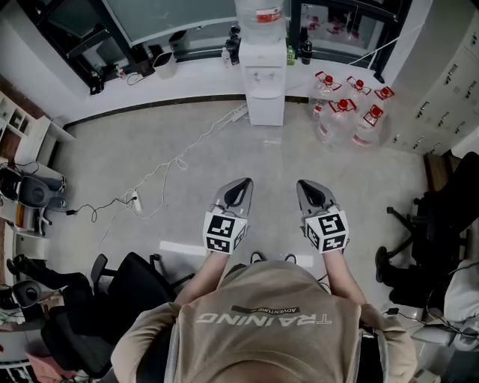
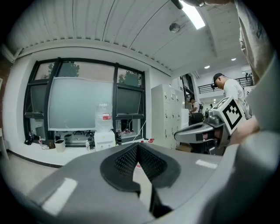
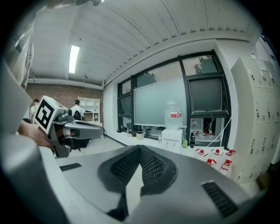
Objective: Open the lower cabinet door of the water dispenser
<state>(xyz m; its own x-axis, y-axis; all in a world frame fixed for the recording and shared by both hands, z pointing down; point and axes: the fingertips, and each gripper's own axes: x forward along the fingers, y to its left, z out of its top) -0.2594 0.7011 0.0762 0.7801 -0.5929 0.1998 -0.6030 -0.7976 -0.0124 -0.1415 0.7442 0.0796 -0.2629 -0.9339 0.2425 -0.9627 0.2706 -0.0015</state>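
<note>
Grippers: L gripper (image 1: 242,184) & R gripper (image 1: 305,185) were both clenched, empty, side by side, pointing fwd. Prob. a ready pose, no reach begun.
Dispenser: dispenser (image 1: 265,75) stood well apart, straight ahead; lower door (image 1: 266,111) looked closed.
Around: jugs (image 1: 348,112) just right of it; cable (image 1: 176,158) lay on floor (image 1: 247,153) to its left.
In way: nothing directly ahead; cable lay off to the side.

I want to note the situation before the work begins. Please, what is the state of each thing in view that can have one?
left gripper: shut, empty.
right gripper: shut, empty.
water dispenser: upright by the window wall, far from both grippers.
lower cabinet door: looks closed.
top bottle: seated upright on the dispenser.
spare water bottles: upright on the floor beside the dispenser.
</note>
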